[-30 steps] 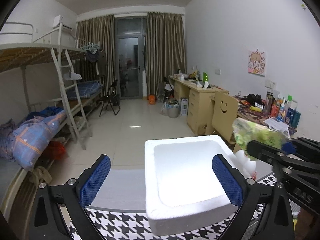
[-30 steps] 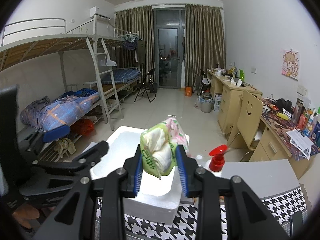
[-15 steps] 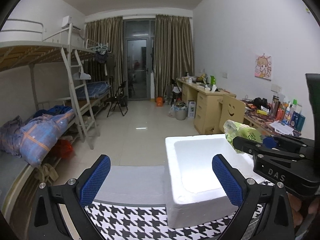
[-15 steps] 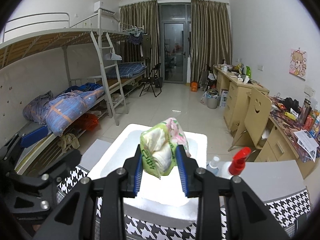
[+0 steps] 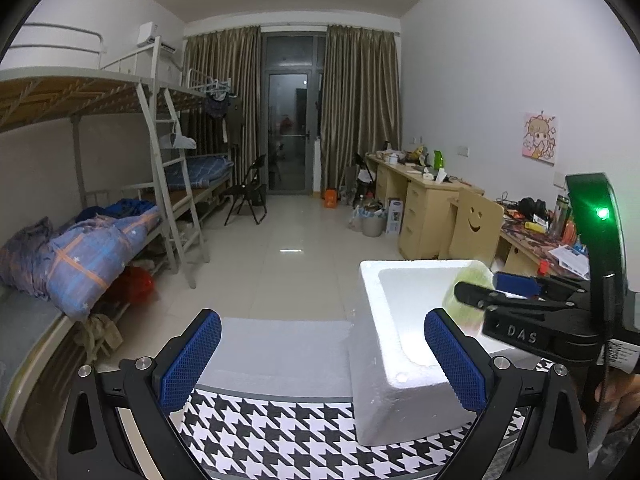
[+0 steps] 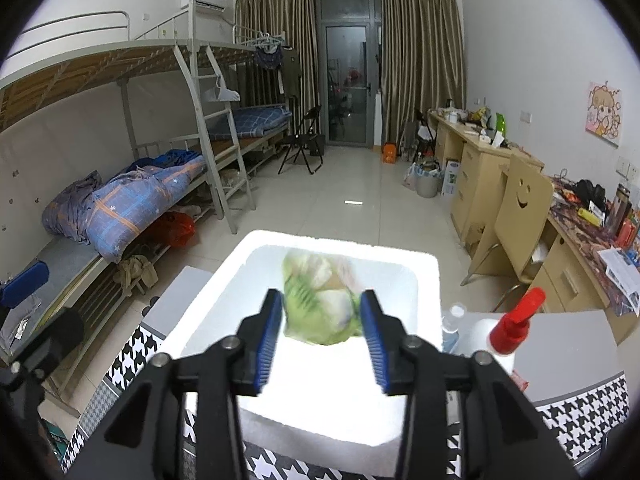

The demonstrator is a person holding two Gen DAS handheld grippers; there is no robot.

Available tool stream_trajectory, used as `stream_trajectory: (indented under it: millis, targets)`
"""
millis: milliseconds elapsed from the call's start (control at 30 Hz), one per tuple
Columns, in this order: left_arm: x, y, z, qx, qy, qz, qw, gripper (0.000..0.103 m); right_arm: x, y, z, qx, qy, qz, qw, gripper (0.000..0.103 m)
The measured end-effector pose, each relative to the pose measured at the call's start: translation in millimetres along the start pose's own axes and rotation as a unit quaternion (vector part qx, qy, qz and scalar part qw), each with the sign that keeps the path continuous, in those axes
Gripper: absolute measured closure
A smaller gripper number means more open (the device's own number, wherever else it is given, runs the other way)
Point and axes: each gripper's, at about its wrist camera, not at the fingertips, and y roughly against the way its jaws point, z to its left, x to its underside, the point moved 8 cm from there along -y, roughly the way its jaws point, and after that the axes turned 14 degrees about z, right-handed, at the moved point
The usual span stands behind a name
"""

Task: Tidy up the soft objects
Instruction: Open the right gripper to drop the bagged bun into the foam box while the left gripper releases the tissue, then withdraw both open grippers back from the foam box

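— Where is the tissue pack point(image 6: 320, 300)?
— Blurred, above the white foam box point(image 6: 416, 268) on the houndstooth-covered bench point(image 5: 280, 432), between the right gripper point(image 6: 320, 332) fingers, which have just been opening and no longer press it.
— And the left gripper point(image 5: 320, 364)?
— Fingers spread wide, grasping nothing, at the box's near left corner.
— Anything else?
— A red-capped spray bottle point(image 6: 508, 328) just right of the box.

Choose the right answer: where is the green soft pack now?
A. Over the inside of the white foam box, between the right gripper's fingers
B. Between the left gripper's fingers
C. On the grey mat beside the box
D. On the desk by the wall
A: the right wrist view shows the pack blurred between the spread fingers of the right gripper, over the box.
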Motion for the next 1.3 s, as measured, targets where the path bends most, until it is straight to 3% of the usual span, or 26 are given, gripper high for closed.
stream_trajectory:
  millis: [67, 367, 700, 1300]
  targets:
    - [-0.2, -0.6, -1.1, -0.001, -0.002, 0.000, 1.0000, 0.001, 0.8, -3.0, -3.2, 0.009, -0.009, 0.004, 1.000, 0.035]
    - [2.6, 4.3, -8.1, 0.001, -0.005, -0.002, 1.0000, 0.001, 5.5, 11.9, -7.3, 0.013, -0.015, 0.005, 1.000, 0.032]
    - [7.0, 32.7, -29.2, 0.009, -0.019, -0.013, 0.9997, 0.001, 15.3, 67.2, -10.2, 0.015, -0.020, -0.040, 0.999, 0.018]
    - [17.9, 78.2, -58.6, 0.021, -0.035, -0.028, 0.9988, 0.001, 49.9, 126.0, -23.5, 0.027, -0.024, -0.071, 0.997, 0.017]
